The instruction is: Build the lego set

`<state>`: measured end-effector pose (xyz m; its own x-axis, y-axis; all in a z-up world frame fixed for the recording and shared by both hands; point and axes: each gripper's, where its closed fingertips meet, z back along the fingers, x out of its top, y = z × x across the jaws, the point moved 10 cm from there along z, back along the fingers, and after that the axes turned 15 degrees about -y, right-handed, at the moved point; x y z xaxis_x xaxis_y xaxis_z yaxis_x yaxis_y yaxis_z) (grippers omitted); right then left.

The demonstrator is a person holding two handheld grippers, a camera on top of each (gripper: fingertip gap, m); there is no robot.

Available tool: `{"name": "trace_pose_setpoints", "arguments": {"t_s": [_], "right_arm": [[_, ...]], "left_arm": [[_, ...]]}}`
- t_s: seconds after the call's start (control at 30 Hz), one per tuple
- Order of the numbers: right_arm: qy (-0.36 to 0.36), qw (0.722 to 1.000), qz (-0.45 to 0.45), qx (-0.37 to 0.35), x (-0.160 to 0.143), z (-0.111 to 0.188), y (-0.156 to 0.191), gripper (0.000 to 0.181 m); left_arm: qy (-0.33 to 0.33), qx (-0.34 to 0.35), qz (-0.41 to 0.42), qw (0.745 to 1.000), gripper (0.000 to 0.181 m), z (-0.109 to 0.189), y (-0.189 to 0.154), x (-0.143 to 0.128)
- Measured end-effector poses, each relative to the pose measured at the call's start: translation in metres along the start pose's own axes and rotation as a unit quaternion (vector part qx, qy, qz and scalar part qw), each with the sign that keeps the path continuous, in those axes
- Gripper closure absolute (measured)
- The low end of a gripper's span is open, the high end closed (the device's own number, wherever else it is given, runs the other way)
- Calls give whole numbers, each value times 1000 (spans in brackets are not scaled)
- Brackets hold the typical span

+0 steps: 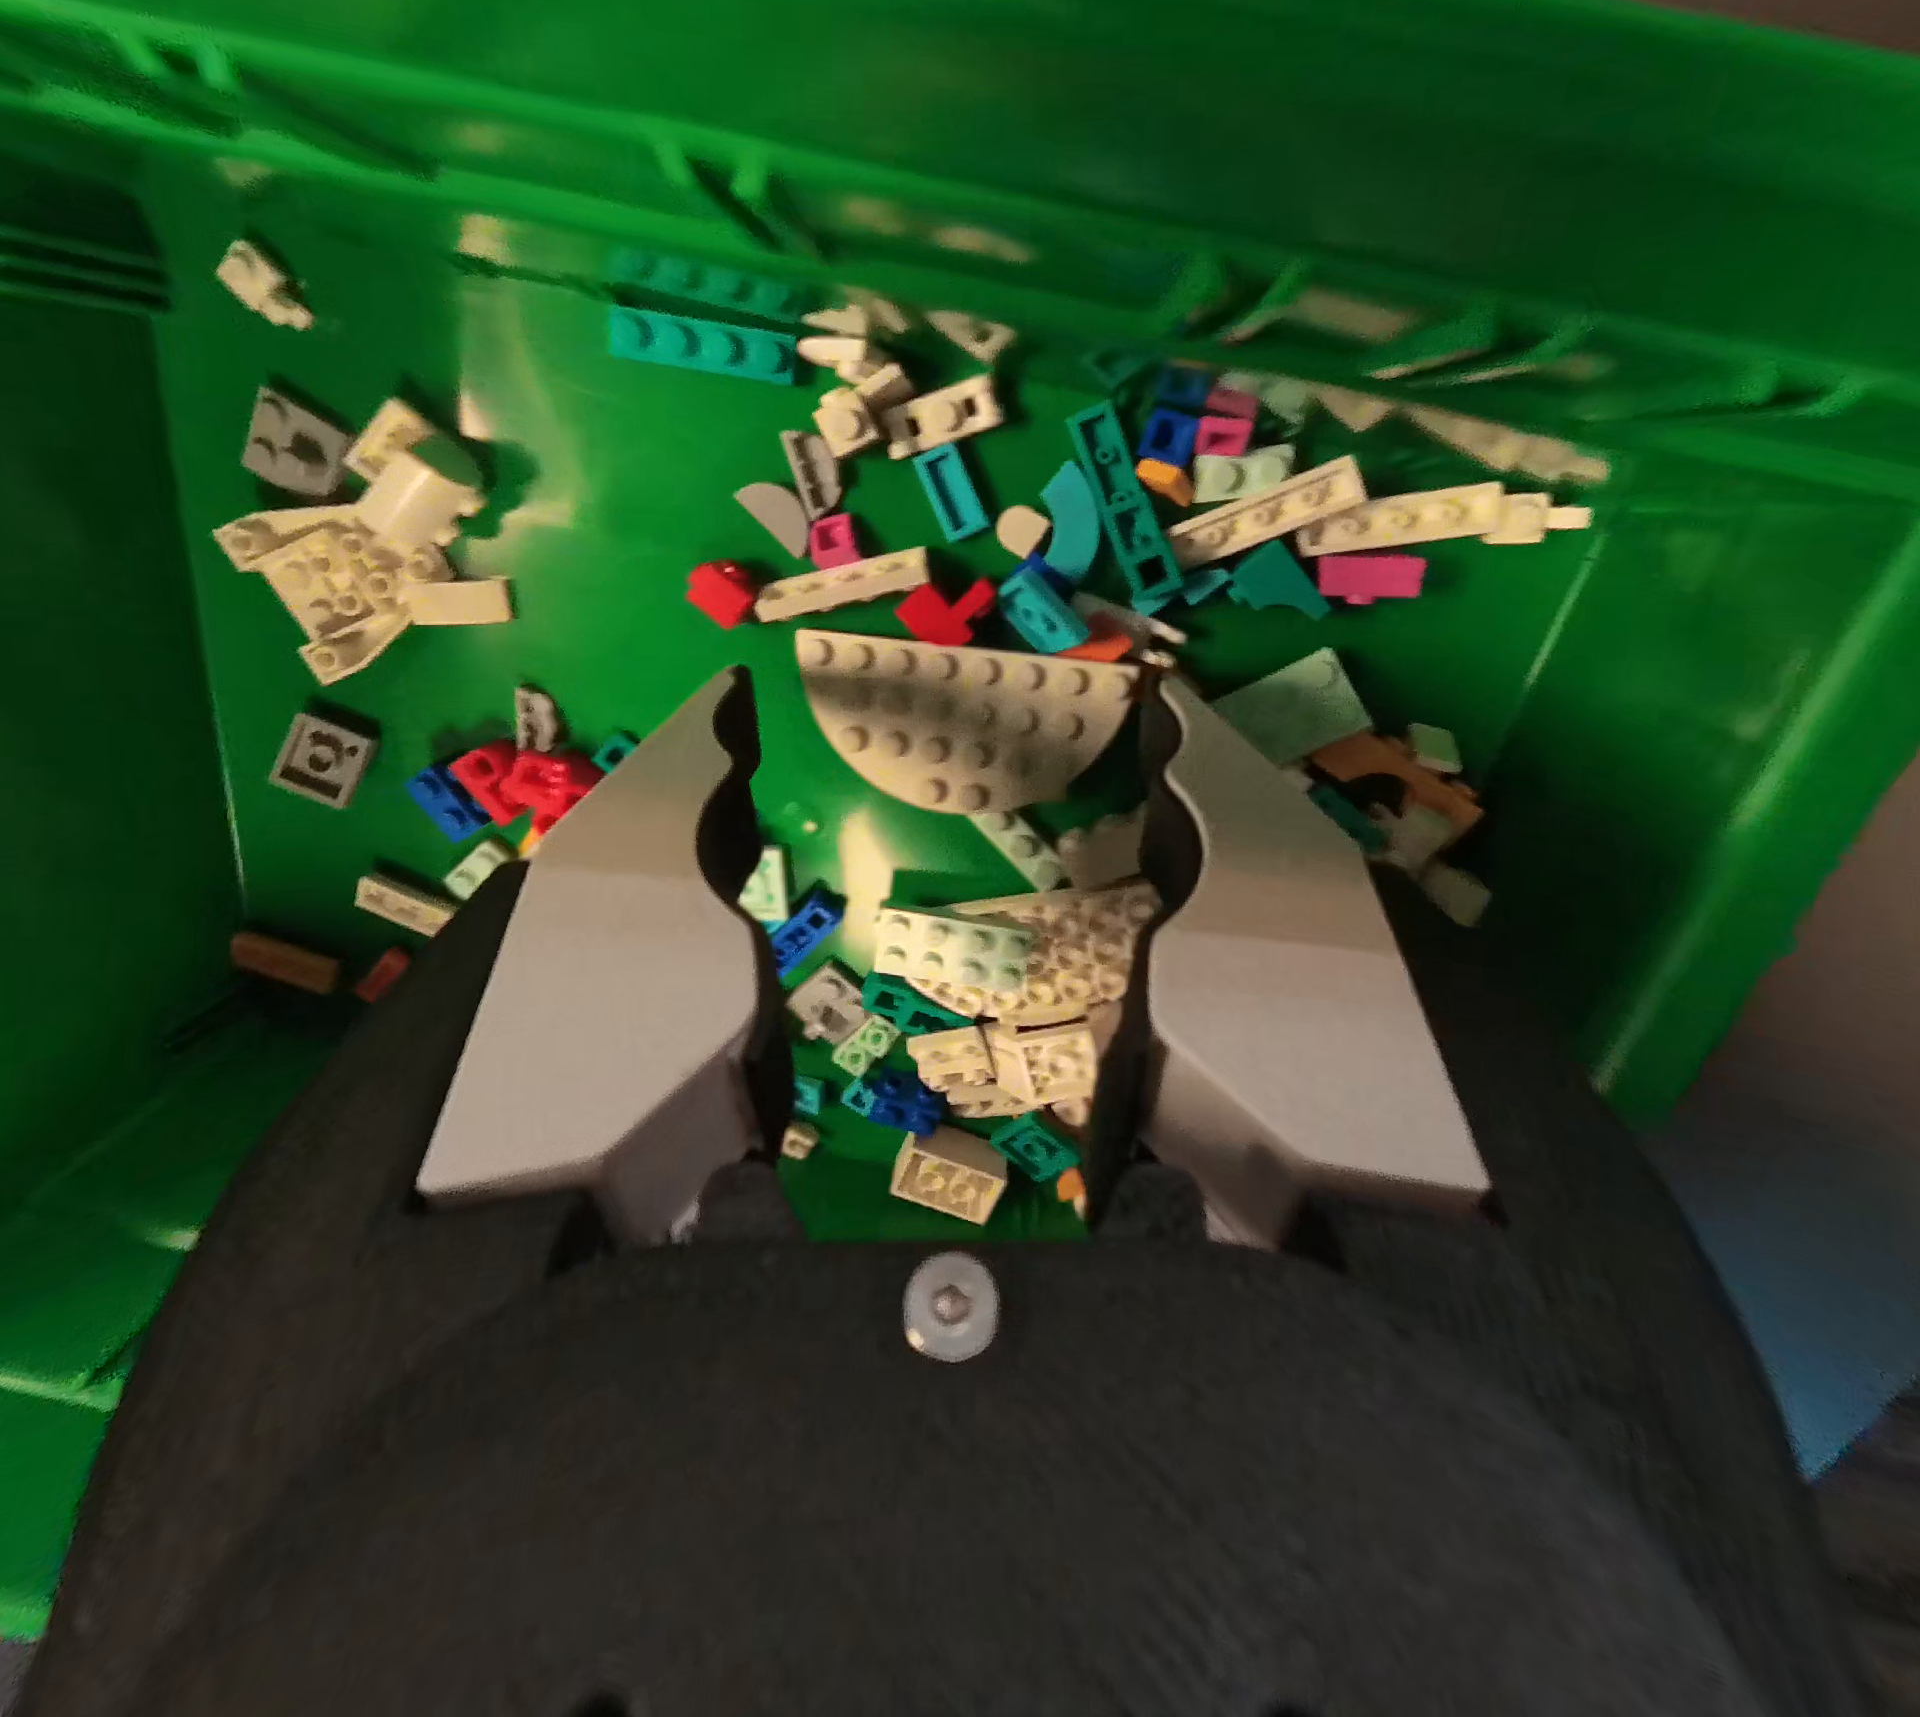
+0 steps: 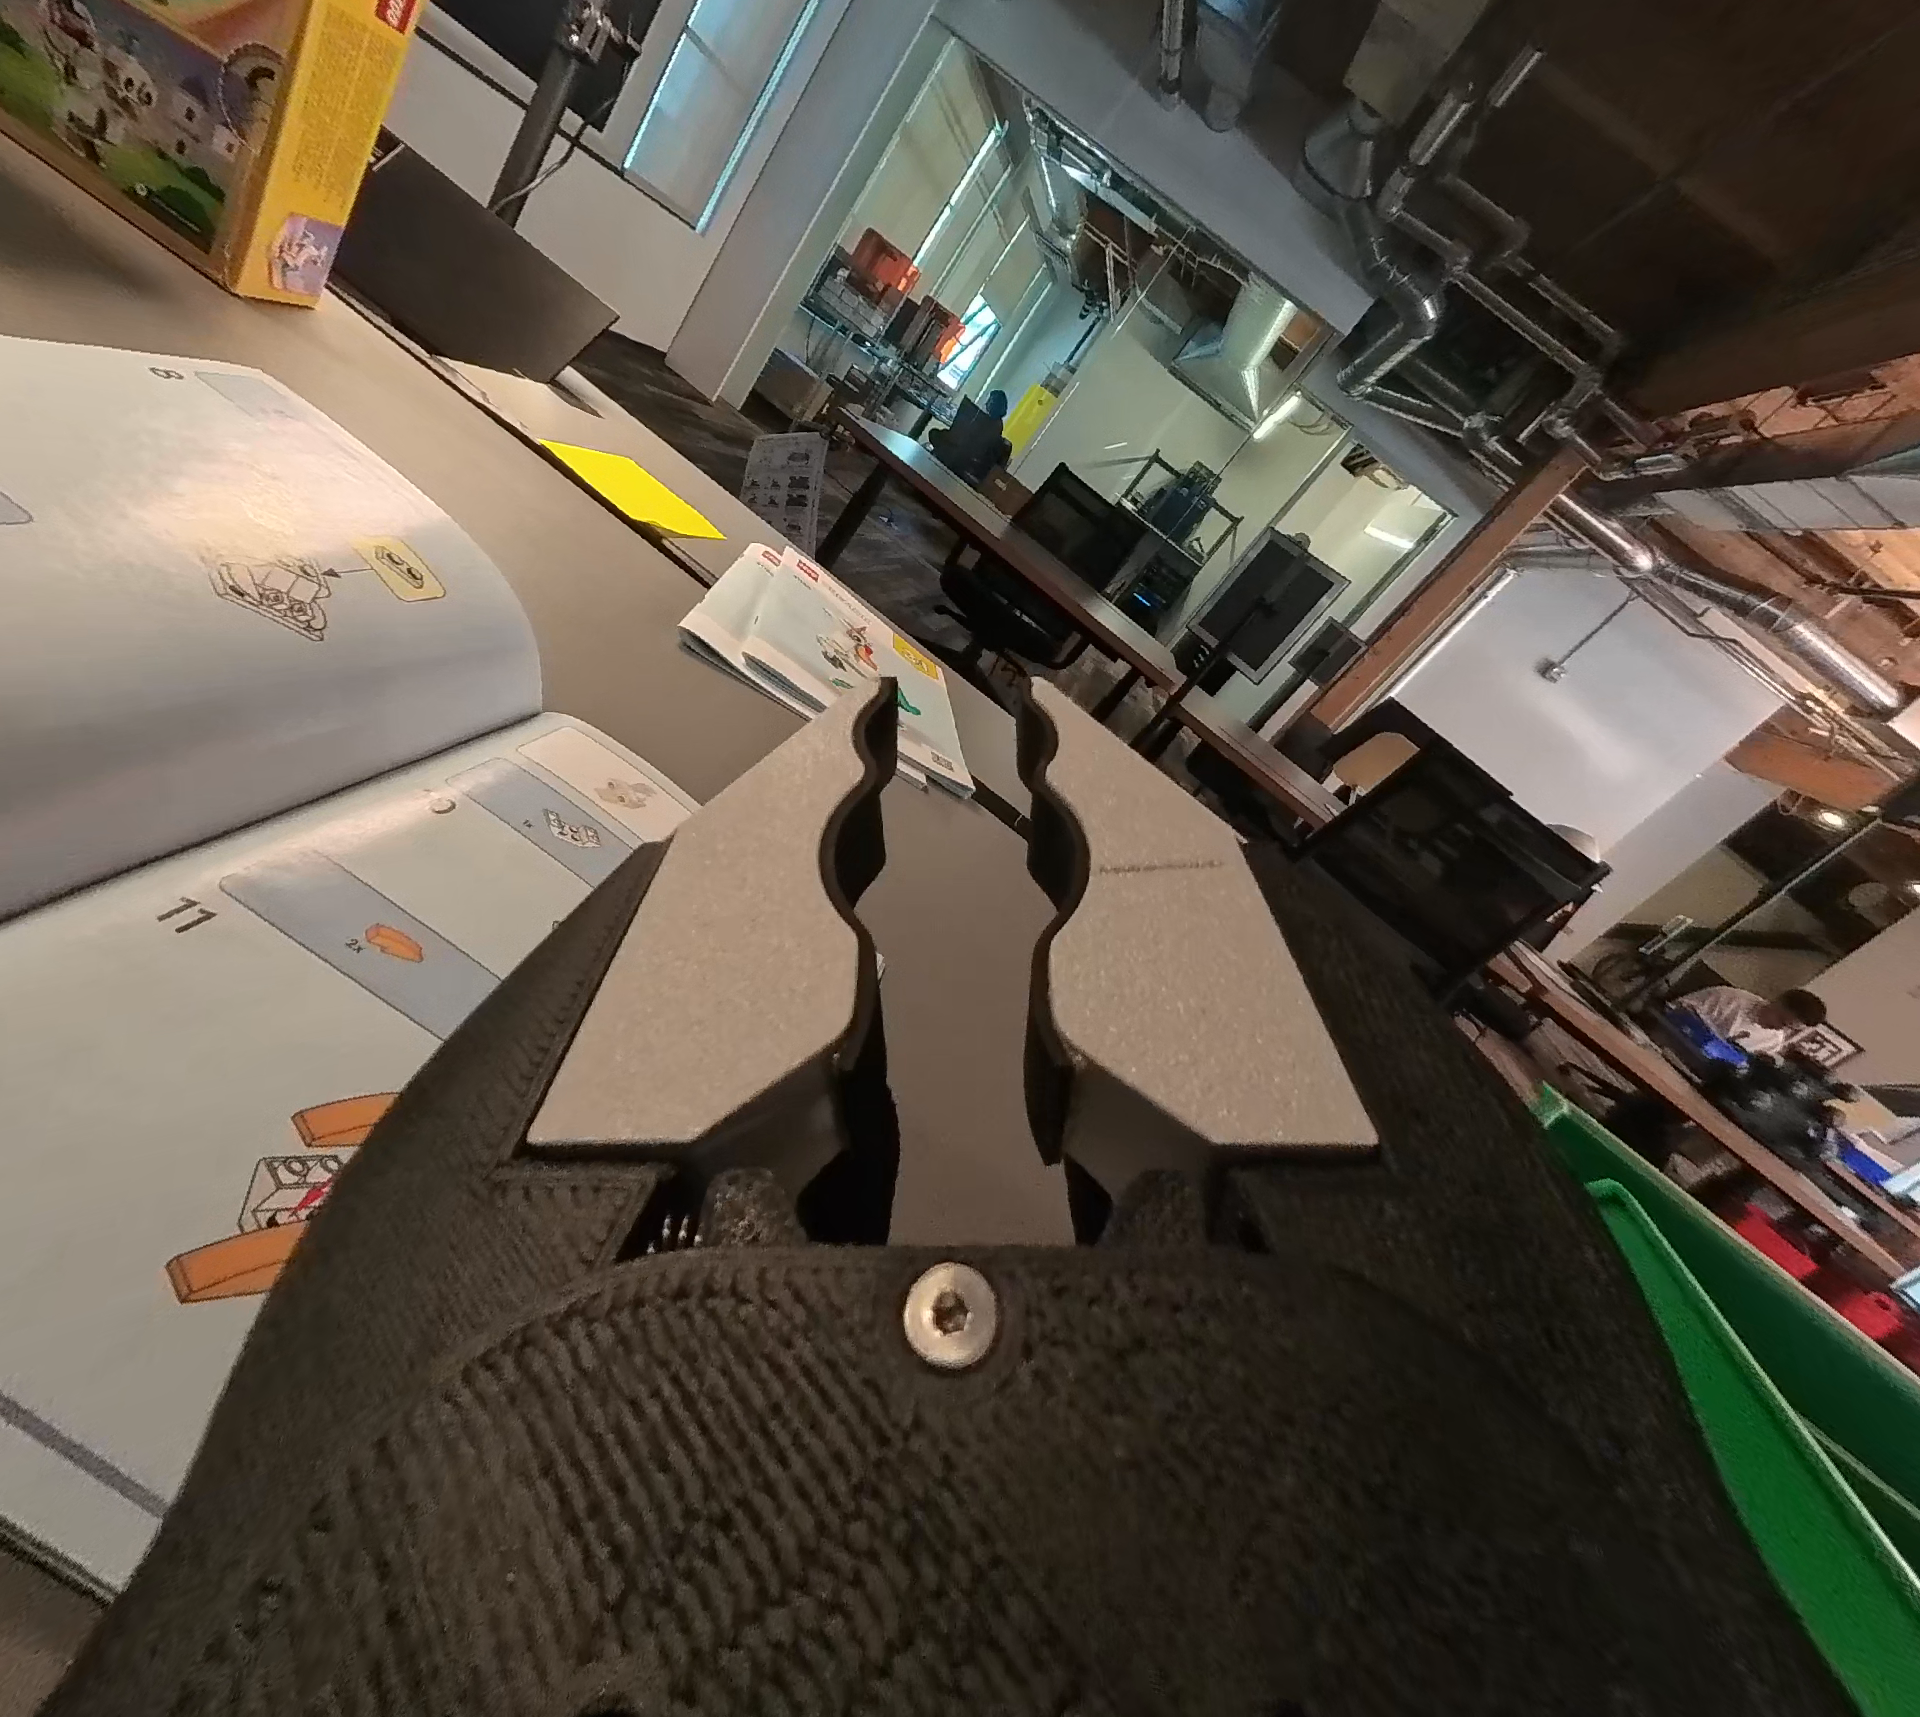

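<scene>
**Loose lego parts in bin; both claws empty**

Location: green bin (image 1: pixel 1039 109), floor strewn with small lego pieces (image 1: pixel 1091 514). Largest item: pale half-round studded plate (image 1: pixel 966 722), lying among the mix, framed between the fingers of the left gripper (image 1: pixel 945 691). Part-built white assembly (image 1: pixel 343 555) well apart at the bin's left side. Also noted: teal strip (image 1: pixel 701 342) near the far wall, red bricks (image 1: pixel 520 779) just beside the left finger.

Handling (judged): light, rigid plastic; smooth and liable to skid on the glossy bin floor or to flip if pinched off-centre. Thin plates best taken across their edges, the half-round plate across its straight edge and curved rim; small bricks across two flat sides. Part-built assembly likely to shed pieces if squeezed hard.

Left claw: spread wide, hovering over the pile, holding nothing; contact with any piece not confirmed, view somewhat blurred.

Right claw: right gripper (image 2: pixel 961 727) parted by a narrow gap, empty, lying low over the table (image 2: pixel 623 379) beside the open instruction booklet (image 2: pixel 260 576). Set box (image 2: pixel 208 57) at far left; spare booklets (image 2: pixel 831 639) ahead; bin edge at lower right.
</scene>
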<state>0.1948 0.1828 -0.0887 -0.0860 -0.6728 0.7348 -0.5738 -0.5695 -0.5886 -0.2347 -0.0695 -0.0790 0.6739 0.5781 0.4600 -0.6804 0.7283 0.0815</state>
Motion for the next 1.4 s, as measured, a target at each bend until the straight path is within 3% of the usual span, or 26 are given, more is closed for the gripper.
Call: {"name": "trace_pose_setpoints", "arguments": {"t_s": [0.17,0.23,0.37,0.47,0.53,0.73,1.03,1.2,1.4], "right_arm": [[0,1000,1,2,0,0,1,160],[0,1000,1,3,0,0,1,160],[1,1000,2,4,0,0,1,160],[0,1000,1,5,0,-1,1,160],[1,1000,2,6,0,-1,1,160],[-1,1000,3,10,0,-1,2,160],[-3,1000,1,12,1,-1,2,160],[-3,1000,1,14,1,-1,3,160],[-4,1000,0,16,1,-1,3,160]], "left_arm": [[-29,127,-1,991,126,9,23,0],[-47,139,11,989,129,16,27,1],[-39,97,26,994,129,27,23,-3],[-18,18,11,1000,123,34,7,-9],[19,12,14,1000,110,36,0,-13],[89,-56,12,994,95,36,-19,-27],[70,-91,-1,993,91,20,-22,-25],[50,5,-4,999,105,16,-3,-18],[2,-106,34,994,89,27,-11,-15]]}}
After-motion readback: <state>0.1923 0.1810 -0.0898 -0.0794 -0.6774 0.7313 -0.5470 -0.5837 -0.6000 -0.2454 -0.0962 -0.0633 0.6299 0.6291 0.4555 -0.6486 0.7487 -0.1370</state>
